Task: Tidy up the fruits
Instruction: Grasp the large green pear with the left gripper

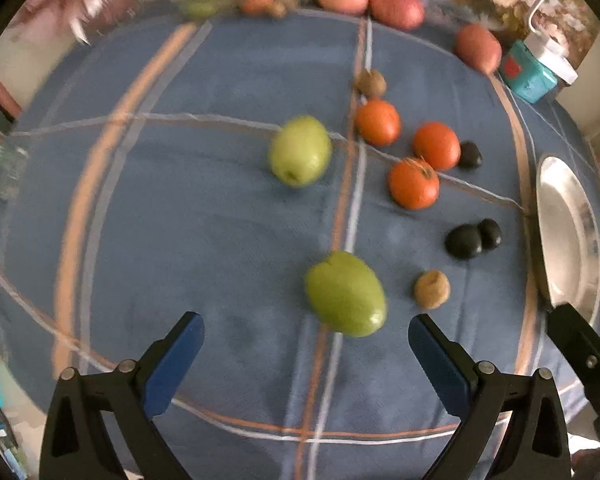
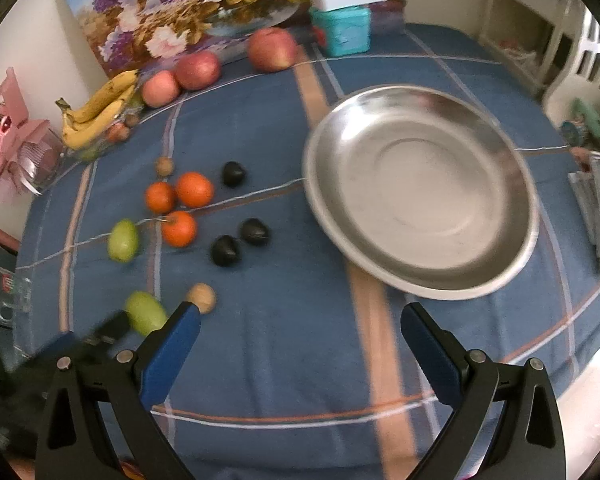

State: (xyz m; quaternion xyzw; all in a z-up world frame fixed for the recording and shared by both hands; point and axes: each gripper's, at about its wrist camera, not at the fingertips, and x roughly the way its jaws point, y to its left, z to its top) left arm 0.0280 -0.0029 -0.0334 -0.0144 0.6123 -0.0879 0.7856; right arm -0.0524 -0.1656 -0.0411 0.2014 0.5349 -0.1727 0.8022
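Two green apples (image 1: 299,151) lie on the cloth, with three orange fruits (image 1: 378,122), three dark round fruits (image 1: 463,242) and two small brown fruits (image 1: 431,289) near them. Three red apples (image 2: 272,49) sit along the far edge beside one bunch of bananas (image 2: 96,114). One steel plate (image 2: 420,188), one teal box (image 2: 342,30) and one flower painting (image 2: 188,4) complete the count
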